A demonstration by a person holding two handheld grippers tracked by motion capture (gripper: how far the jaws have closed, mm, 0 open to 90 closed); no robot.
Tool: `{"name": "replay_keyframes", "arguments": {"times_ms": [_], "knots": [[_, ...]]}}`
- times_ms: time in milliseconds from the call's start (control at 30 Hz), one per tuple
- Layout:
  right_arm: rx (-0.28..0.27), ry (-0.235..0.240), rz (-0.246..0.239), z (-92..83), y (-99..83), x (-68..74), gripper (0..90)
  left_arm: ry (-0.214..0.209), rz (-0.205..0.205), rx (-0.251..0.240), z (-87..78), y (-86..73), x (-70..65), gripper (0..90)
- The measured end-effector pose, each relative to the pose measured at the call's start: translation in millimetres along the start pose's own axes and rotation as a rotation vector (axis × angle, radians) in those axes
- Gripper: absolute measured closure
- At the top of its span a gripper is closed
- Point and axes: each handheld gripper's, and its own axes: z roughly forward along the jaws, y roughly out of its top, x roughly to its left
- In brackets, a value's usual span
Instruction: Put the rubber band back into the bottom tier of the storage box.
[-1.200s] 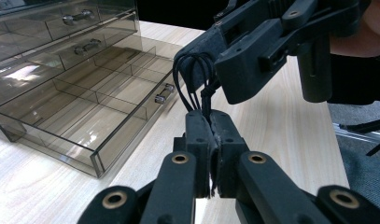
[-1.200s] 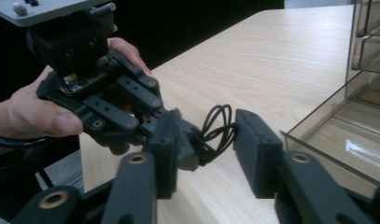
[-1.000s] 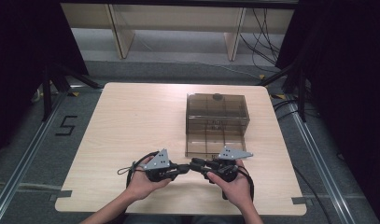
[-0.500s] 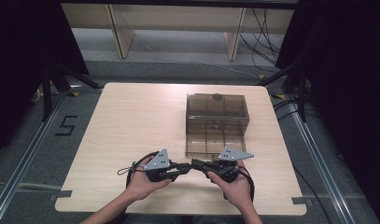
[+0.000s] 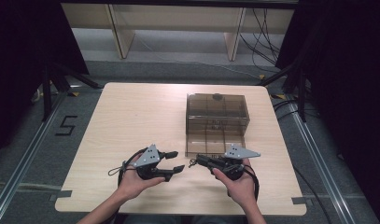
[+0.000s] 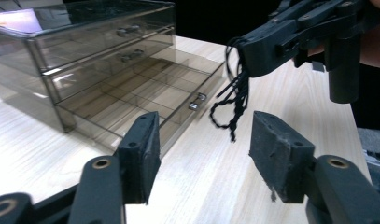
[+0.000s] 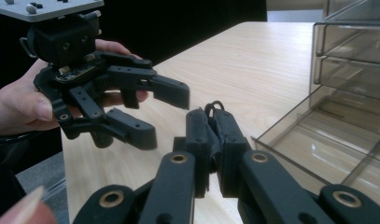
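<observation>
Table (image 5: 131,116): light wood-grain top, rounded corners. Its left half and the far strip are bare, wide room there; both hands work near the front edge.

One smoky translucent plastic drawer cabinet (image 5: 217,112) stands right of centre, well in from the right edge. Three drawers counted in the left gripper view: the upper two are pushed in, and the bottom drawer (image 6: 164,100) is pulled out toward the person, showing divided compartments and a small knob at its front.

One black cord (image 6: 236,105), thin, twisted and looped, is clamped in the right gripper (image 7: 214,149), whose jaws are pressed together on it. In the left gripper view the cord dangles from that gripper's tip above the table, just in front of the open drawer's front corner.

The left gripper (image 6: 201,144) has just been opening; its jaws stand apart with only air between the rough black pads (image 6: 278,154), the cord hanging beyond them.

The two grippers face each other tip to tip, near but apart. Each carries one grey three-cornered plate.
</observation>
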Motion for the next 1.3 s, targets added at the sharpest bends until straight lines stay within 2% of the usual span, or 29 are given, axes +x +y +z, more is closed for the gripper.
{"name": "replay_keyframes", "arguments": {"times_ms": [33, 100, 133, 167, 233, 333, 367, 433, 467, 500, 533, 600, 667, 700, 800, 833, 867, 967, 1000, 1033, 1067, 1100, 1200, 1300], "knots": [[0.007, -0.017, -0.005, -1.0, 0.5, -0.6, 86.4, 0.002, -0.003, -0.005, -2.1, -0.8, 1.4, 40.5], [-0.012, -0.021, -0.009, -2.8, 1.0, -1.5, 86.4, 0.0, -0.016, -0.017, -4.8, -3.2, 3.9, 39.6], [0.001, -0.024, 0.022, -5.2, 1.6, -0.2, 86.4, 0.0, -0.02, -0.017, -6.6, -4.2, 5.2, 39.1], [-0.014, -0.016, -0.006, -5.1, 2.4, -3.0, 86.4, 0.015, -0.028, -0.009, -9.2, -5.4, 5.7, 38.7], [-0.006, -0.039, 0.004, -11.1, 4.9, -3.8, 86.3, 0.023, -0.032, -0.005, -12.8, -8.3, 8.8, 37.6], [-0.011, -0.042, 0.017, -15.2, 6.7, -3.8, 86.3, 0.042, -0.059, -0.017, -17.9, -14.3, 14.1, 37.6], [-0.018, -0.052, -0.011, -16.9, 7.8, -6.7, 86.3, 0.048, -0.063, -0.019, -18.8, -16.1, 15.3, 37.6], [-0.018, -0.071, -0.02, -22.4, 9.8, -9.9, 86.2, 0.063, -0.072, -0.027, -19.3, -24.7, 18.9, 37.6], [-0.018, -0.071, -0.02, -22.4, 9.8, -9.9, 86.2, 0.063, -0.072, -0.027, -19.3, -24.7, 18.9, 37.6], [-0.007, -0.069, 0.01, -25.3, 10.0, -8.6, 86.2, 0.068, -0.071, -0.019, -19.6, -27.7, 19.5, 37.6], [-0.01, -0.09, -0.023, -28.8, 11.0, -13.6, 86.2, 0.07, -0.071, -0.019, -19.0, -31.0, 20.3, 37.4], [-0.013, -0.092, -0.016, -29.3, 11.3, -14.2, 86.2, 0.072, -0.07, -0.02, -18.6, -32.3, 20.9, 37.3], [0.006, -0.105, -0.009, -33.5, 13.3, -15.9, 86.2, 0.074, -0.072, -0.028, -17.5, -34.7, 22.3, 37.2], [-0.004, -0.109, -0.026, -33.8, 13.7, -17.5, 86.1, 0.086, -0.07, -0.019, -18.2, -35.3, 22.4, 37.1], [0.013, -0.104, -0.022, -38.7, 17.7, -18.9, 86.0, 0.089, -0.073, -0.016, -17.6, -38.3, 24.0, 36.8], [0.024, -0.106, 0.001, -40.4, 19.5, -17.5, 86.1, 0.091, -0.077, -0.022, -17.5, -38.4, 24.5, 36.5], [0.025, -0.112, -0.03, -41.5, 21.5, -19.9, 86.0, 0.092, -0.074, -0.026, -17.4, -38.4, 24.9, 36.5], [0.056, -0.114, -0.015, -47.4, 27.4, -20.9, 85.9, 0.095, -0.078, -0.027, -18.0, -38.4, 25.5, 36.3], [0.06, -0.121, -0.041, -49.0, 29.9, -23.7, 85.8, 0.097, -0.077, -0.028, -18.1, -38.4, 25.6, 36.2], [0.083, -0.122, -0.02, -53.8, 34.3, -23.5, 85.8, 0.1, -0.077, -0.03, -18.2, -38.5, 25.4, 36.2], [0.083, -0.122, -0.02, -53.8, 34.3, -23.5, 85.8, 0.1, -0.076, -0.029, -18.2, -38.5, 25.3, 36.2], [0.111, -0.123, -0.04, -58.2, 39.3, -27.0, 85.6, 0.103, -0.073, -0.029, -18.0, -38.5, 25.0, 36.1], [0.133, -0.127, -0.043, -61.8, 43.3, -29.2, 85.4, 0.104, -0.07, -0.029, -17.7, -38.5, 24.3, 36.1], [0.21, -0.131, -0.058, -67.8, 49.8, -33.7, 85.4, 0.108, -0.061, -0.025, -17.2, -38.3, 23.0, 35.9]]}}
